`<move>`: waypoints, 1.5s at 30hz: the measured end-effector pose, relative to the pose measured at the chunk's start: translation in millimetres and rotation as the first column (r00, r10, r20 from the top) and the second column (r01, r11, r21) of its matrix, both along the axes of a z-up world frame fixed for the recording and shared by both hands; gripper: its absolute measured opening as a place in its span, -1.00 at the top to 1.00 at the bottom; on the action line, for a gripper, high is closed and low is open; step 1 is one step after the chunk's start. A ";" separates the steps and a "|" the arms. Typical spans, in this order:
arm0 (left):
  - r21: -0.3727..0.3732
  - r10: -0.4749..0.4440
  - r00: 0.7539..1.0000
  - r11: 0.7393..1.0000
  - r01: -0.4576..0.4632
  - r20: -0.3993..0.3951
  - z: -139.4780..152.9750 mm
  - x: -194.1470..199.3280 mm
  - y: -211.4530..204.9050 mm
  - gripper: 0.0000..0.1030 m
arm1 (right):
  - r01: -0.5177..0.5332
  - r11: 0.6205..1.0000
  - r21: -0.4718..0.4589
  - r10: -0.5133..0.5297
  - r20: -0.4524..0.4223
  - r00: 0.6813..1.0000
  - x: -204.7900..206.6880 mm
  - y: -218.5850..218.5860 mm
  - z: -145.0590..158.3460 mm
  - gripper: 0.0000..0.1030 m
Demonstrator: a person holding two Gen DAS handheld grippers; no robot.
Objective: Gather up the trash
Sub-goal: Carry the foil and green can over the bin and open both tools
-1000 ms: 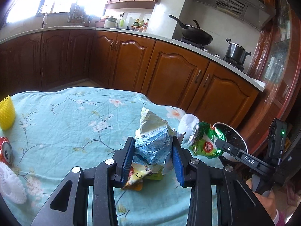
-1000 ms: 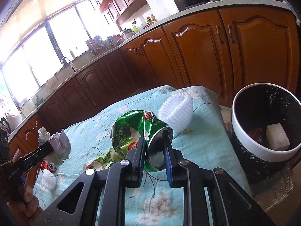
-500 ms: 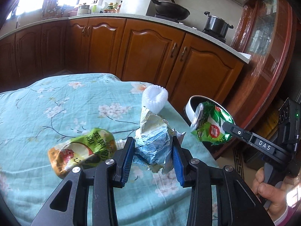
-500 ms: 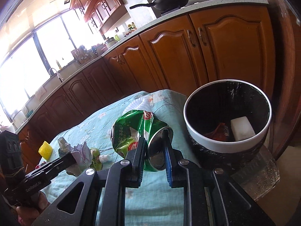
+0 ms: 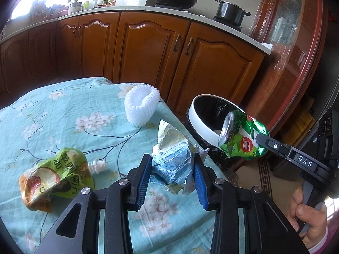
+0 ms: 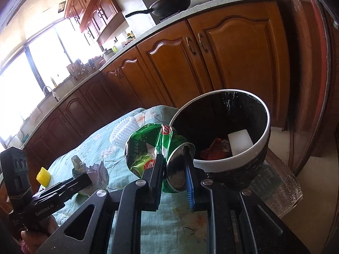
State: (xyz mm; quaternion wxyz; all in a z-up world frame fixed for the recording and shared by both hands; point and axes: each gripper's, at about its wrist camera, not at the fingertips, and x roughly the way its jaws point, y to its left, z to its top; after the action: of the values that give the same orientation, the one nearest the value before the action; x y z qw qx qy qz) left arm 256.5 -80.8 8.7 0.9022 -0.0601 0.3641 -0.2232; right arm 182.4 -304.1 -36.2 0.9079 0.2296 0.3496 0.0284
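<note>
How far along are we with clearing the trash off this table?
Done: the trash bin already holds a white block and red scraps. In hand: the right gripper grips a crushed green can beside the bin's rim; the left gripper holds a crumpled wrapper over the table. Left on the tablecloth: a green juice pouch, a white foam net, and a yellow foam net.

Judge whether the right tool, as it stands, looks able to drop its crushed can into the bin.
Probably yes: the right tool holds the crushed green can just short of the bin rim, whose mouth is open and nearly empty.
</note>
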 end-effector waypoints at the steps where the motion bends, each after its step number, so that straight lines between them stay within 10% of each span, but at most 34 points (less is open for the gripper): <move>1: 0.001 -0.007 1.000 1.000 0.007 -0.001 -1.8 2.5 -2.0 0.28 | 0.003 1.000 0.001 -0.003 -0.002 1.000 0.0 -2.6 -0.5 0.63; 45: 0.104 -0.198 0.978 0.973 0.204 -0.061 -19.8 81.9 -136.9 0.22 | 0.088 0.988 -0.130 -0.099 -0.076 0.992 54.6 -89.0 -6.0 0.63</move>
State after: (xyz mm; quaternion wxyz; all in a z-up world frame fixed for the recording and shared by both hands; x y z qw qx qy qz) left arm 338.4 -217.8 -11.0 0.8674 0.0212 0.4027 -0.2915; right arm 237.0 -393.1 -42.2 0.9058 0.1890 0.3766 -0.0459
